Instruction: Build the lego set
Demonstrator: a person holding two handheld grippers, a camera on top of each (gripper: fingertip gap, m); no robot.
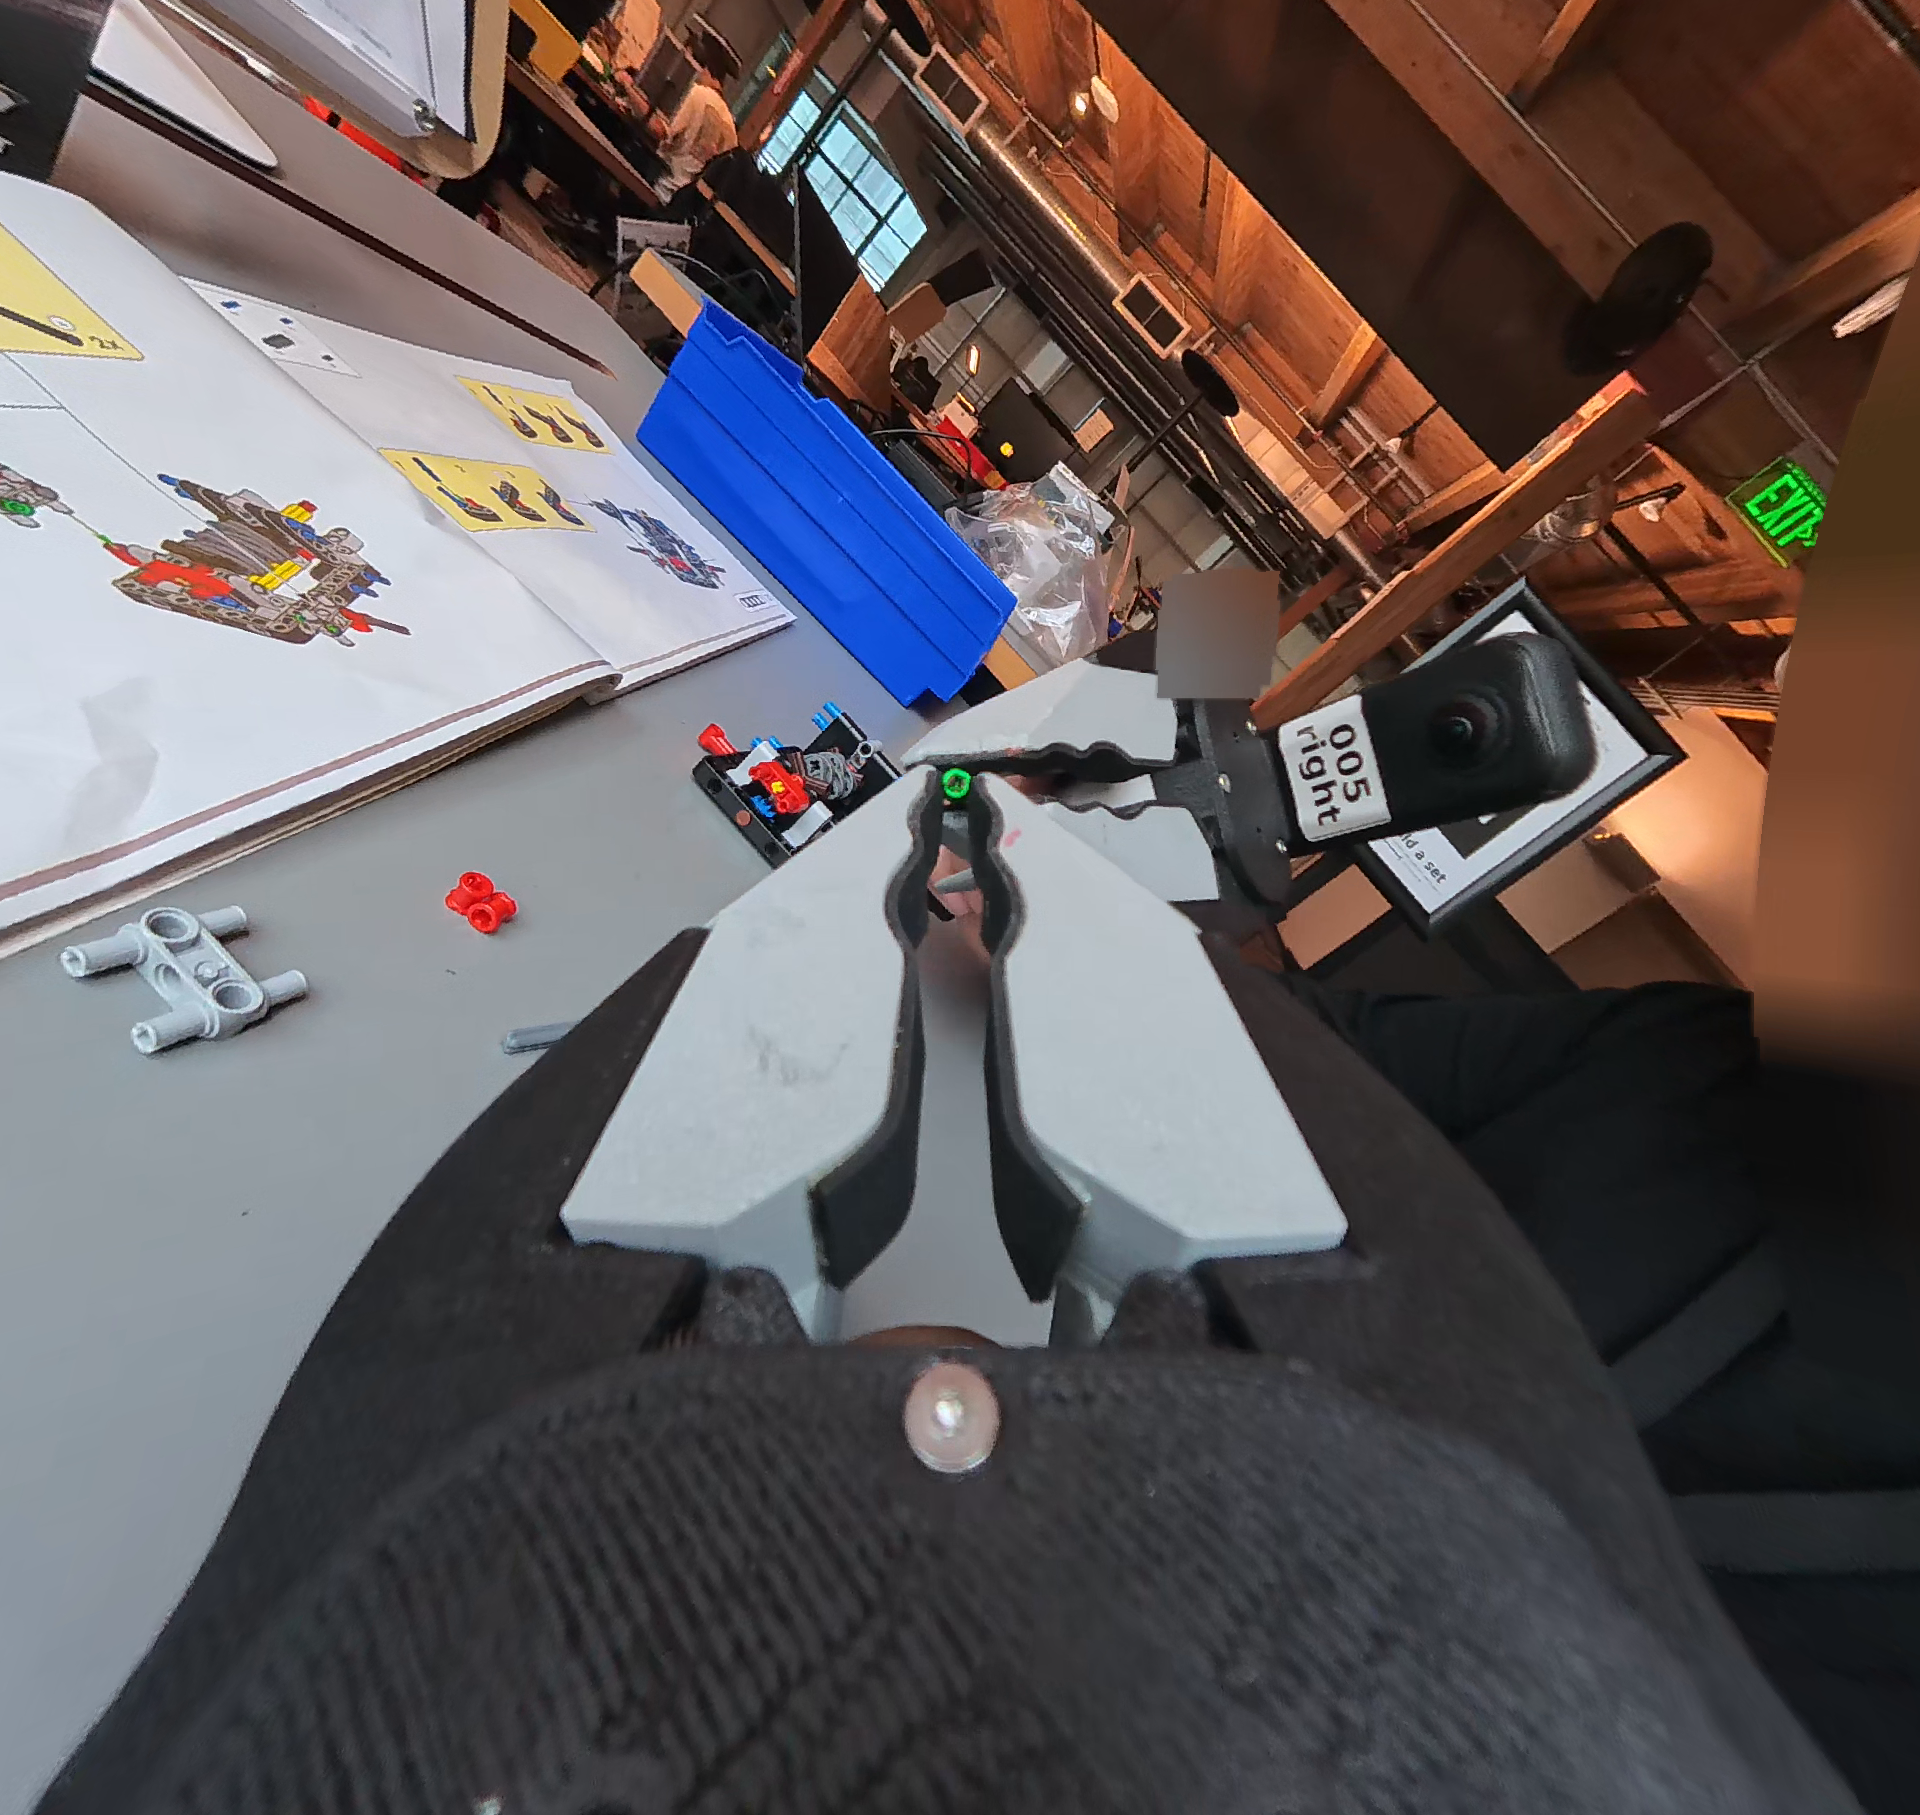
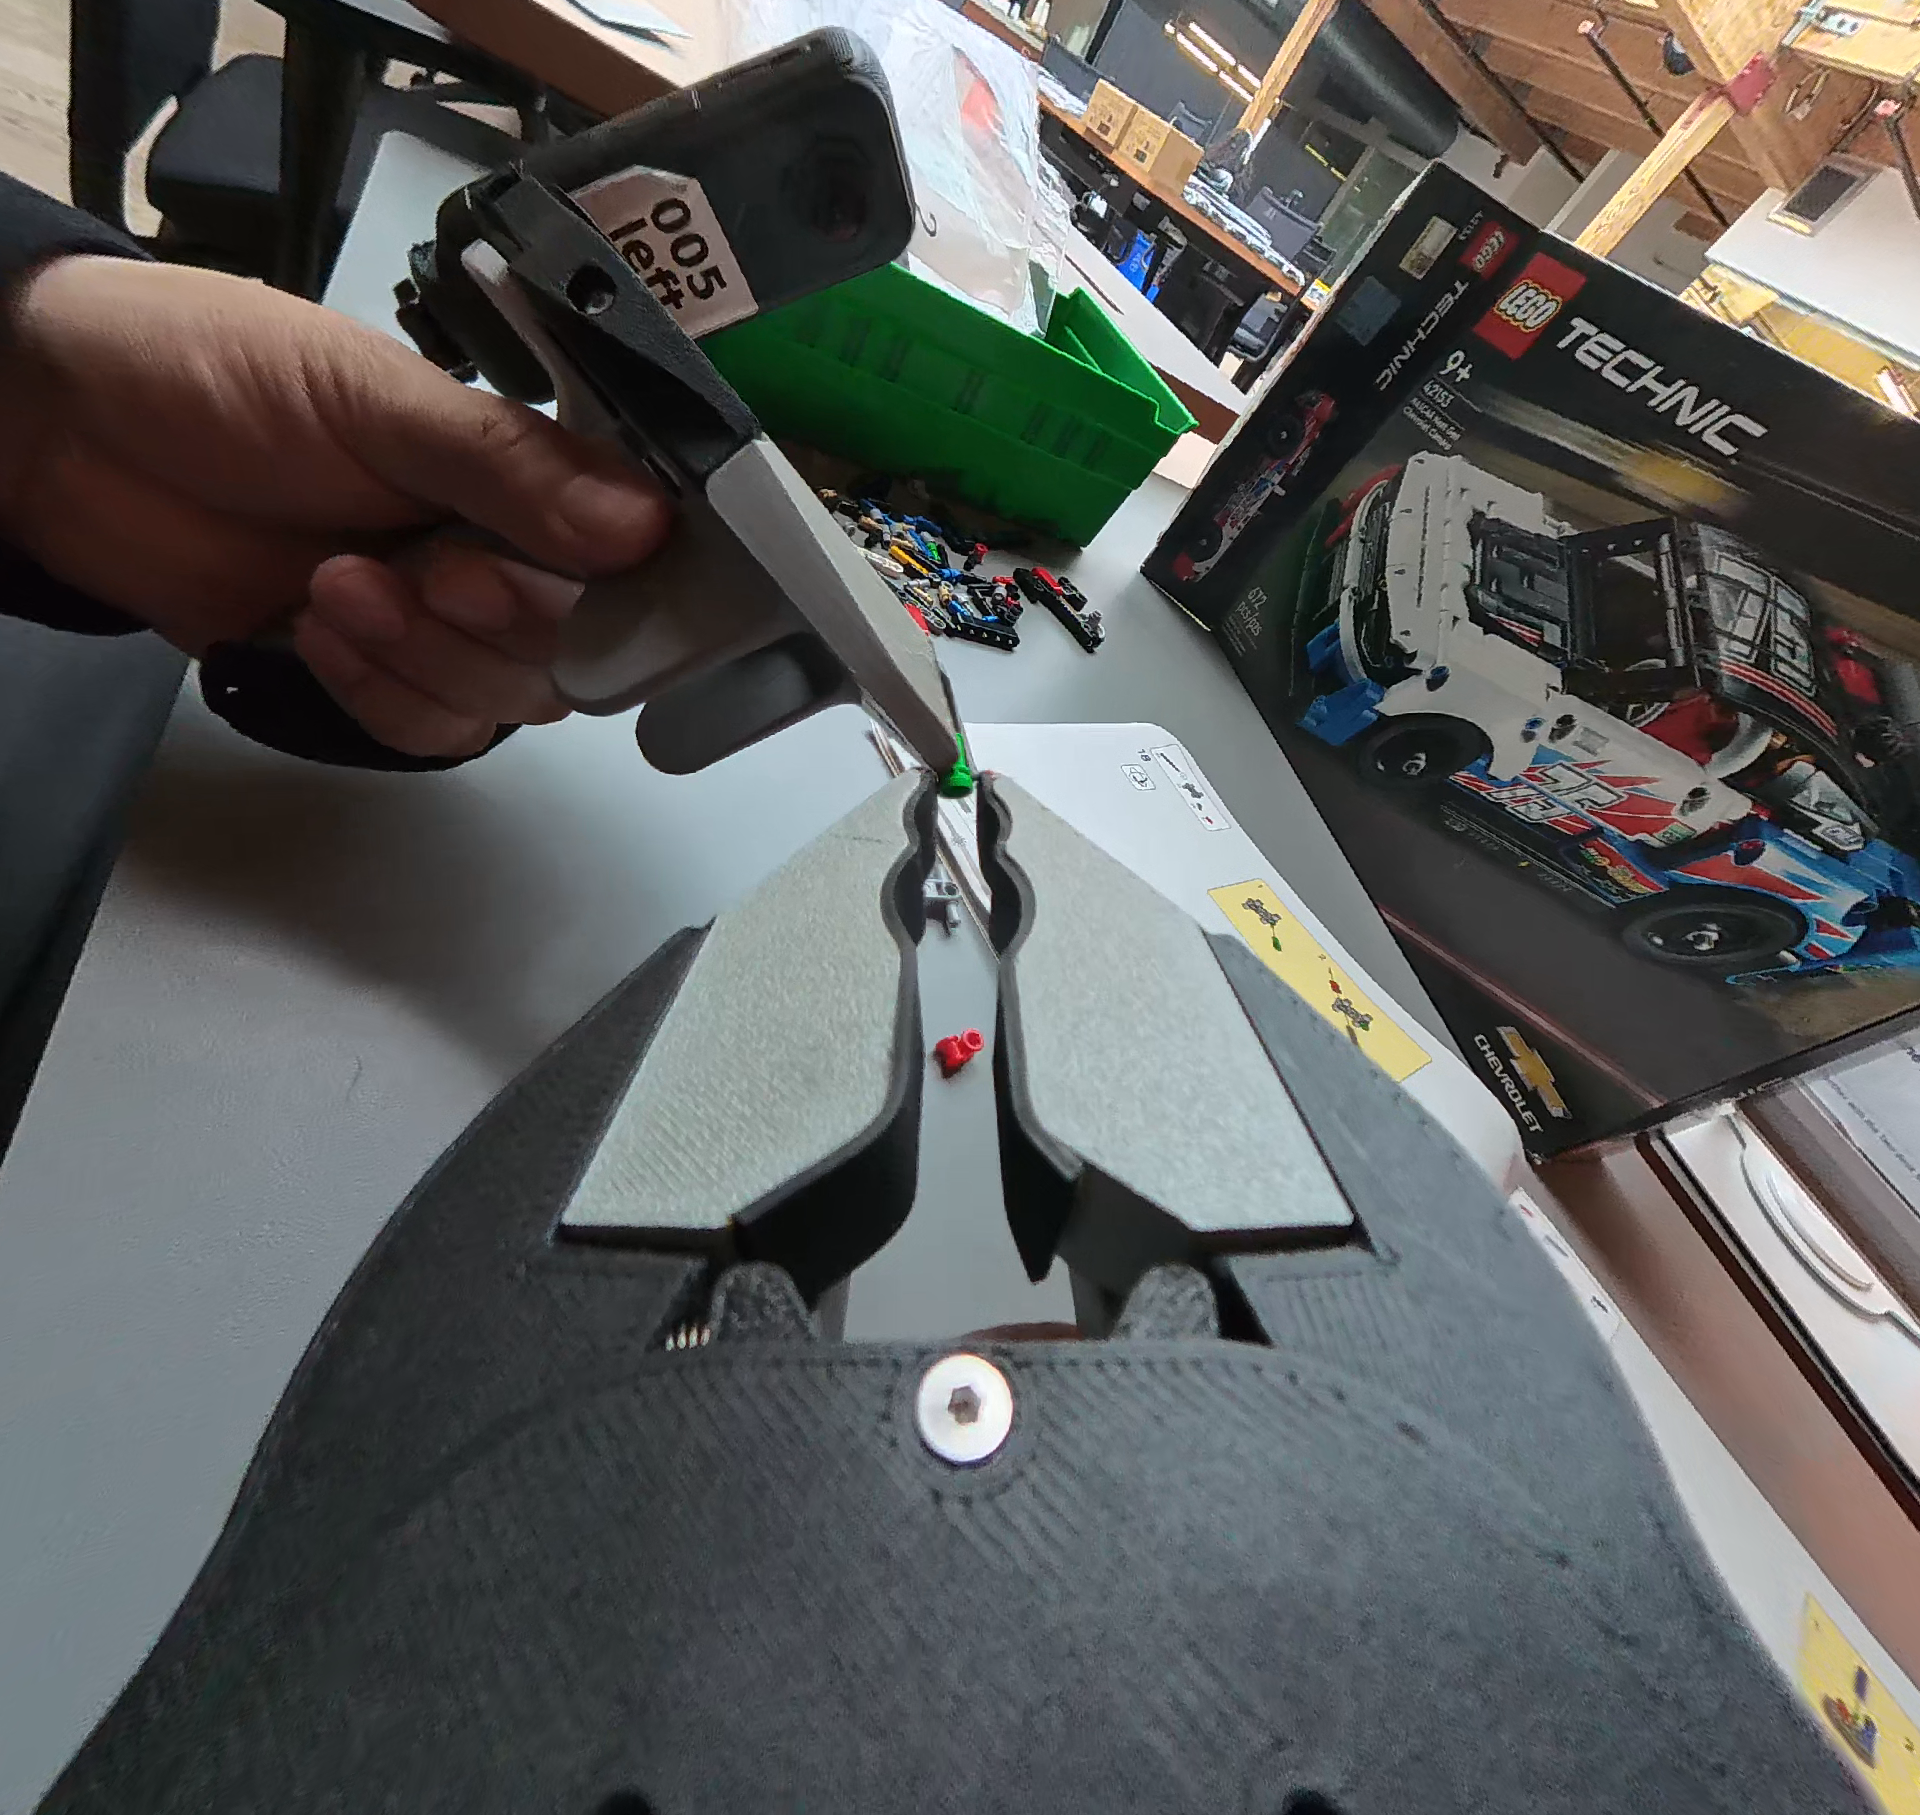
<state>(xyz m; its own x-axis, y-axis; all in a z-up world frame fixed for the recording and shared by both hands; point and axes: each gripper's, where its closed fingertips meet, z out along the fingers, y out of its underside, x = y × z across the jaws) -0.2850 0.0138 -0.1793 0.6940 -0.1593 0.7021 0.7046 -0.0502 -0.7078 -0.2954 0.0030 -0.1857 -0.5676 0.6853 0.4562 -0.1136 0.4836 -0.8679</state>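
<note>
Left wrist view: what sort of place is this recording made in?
Probably a shared workshop or warehouse-style office: exposed timber ceiling beams, a lit green exit sign, and rows of work desks behind the grey table.

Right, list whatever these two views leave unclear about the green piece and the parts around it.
- Green piece: left wrist view shows only its round end; the left hand-held gripper covers the rest.
- Right hand-held gripper: whether it touches the green piece cannot be told in either view.
- Loose parts pile: right wrist view, too small to tell apart.
- Grey axle: left wrist view, partly hidden behind the gripper body.
- Half-built assembly: too small for detail.
</note>
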